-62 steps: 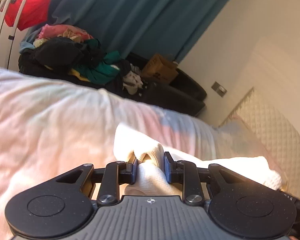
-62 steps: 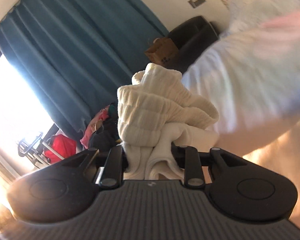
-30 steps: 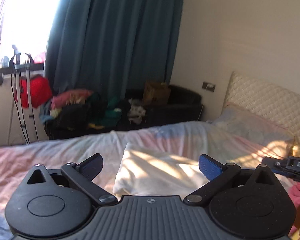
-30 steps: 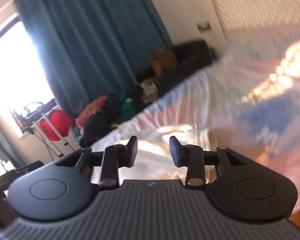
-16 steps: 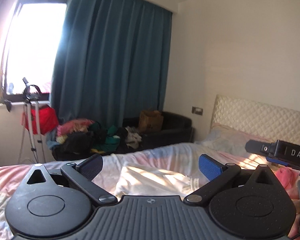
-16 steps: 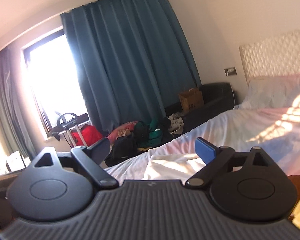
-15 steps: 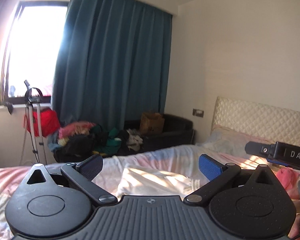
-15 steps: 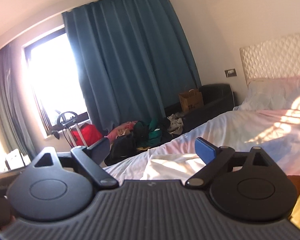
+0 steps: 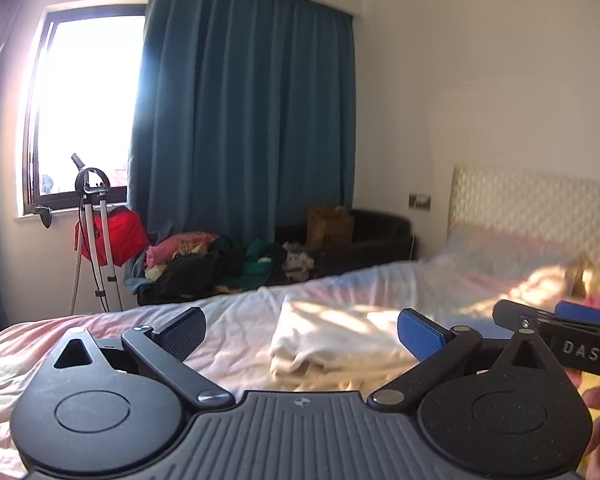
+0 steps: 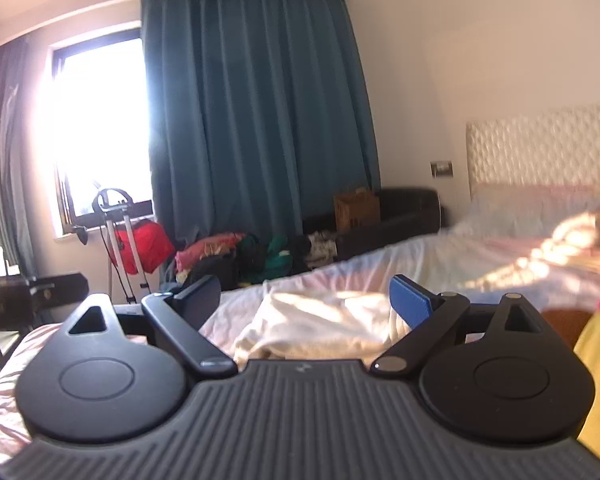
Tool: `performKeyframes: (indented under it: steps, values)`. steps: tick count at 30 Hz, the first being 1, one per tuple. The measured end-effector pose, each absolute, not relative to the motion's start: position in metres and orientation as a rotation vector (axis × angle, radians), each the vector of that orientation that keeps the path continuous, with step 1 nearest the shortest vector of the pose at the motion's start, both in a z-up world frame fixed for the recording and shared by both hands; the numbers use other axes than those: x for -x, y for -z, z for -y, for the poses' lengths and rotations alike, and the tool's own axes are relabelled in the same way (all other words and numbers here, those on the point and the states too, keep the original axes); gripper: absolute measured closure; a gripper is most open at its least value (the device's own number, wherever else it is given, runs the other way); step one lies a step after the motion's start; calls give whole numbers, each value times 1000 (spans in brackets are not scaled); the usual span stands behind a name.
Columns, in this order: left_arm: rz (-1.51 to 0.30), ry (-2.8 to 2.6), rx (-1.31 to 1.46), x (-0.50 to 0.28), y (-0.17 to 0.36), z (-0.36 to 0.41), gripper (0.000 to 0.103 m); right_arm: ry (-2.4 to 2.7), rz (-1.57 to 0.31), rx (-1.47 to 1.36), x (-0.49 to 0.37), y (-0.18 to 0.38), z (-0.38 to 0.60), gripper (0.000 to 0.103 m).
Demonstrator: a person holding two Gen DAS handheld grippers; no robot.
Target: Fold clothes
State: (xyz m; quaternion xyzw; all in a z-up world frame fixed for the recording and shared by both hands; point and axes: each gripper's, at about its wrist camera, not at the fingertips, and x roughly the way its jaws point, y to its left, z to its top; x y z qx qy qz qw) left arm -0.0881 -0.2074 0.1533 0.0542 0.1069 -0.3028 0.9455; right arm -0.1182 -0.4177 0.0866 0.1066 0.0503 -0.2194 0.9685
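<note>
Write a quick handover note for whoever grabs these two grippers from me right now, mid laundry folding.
Left gripper: open, holding nothing, raised above the bed.
Right gripper: open, holding nothing, also above the bed.
Cream garment: lies folded on the bed in front of both grippers, touched by neither.
Done: the cream piece looks folded, though its near edge is a bit rumpled.
Left: a pile of clothes sits beyond the bed below the blue curtain; probably fetch the next item.
</note>
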Motion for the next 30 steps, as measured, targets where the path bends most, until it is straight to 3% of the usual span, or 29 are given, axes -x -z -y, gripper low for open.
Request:
performKeyframes:
  steps: [12,30]
  values:
    - [-263,622,-133,68,-107,201,0,473,-211,-190,102,-28,406,10]
    - [-311,642,-131,52,-82,214,0,511,-253,-178,88,-11,401,10]
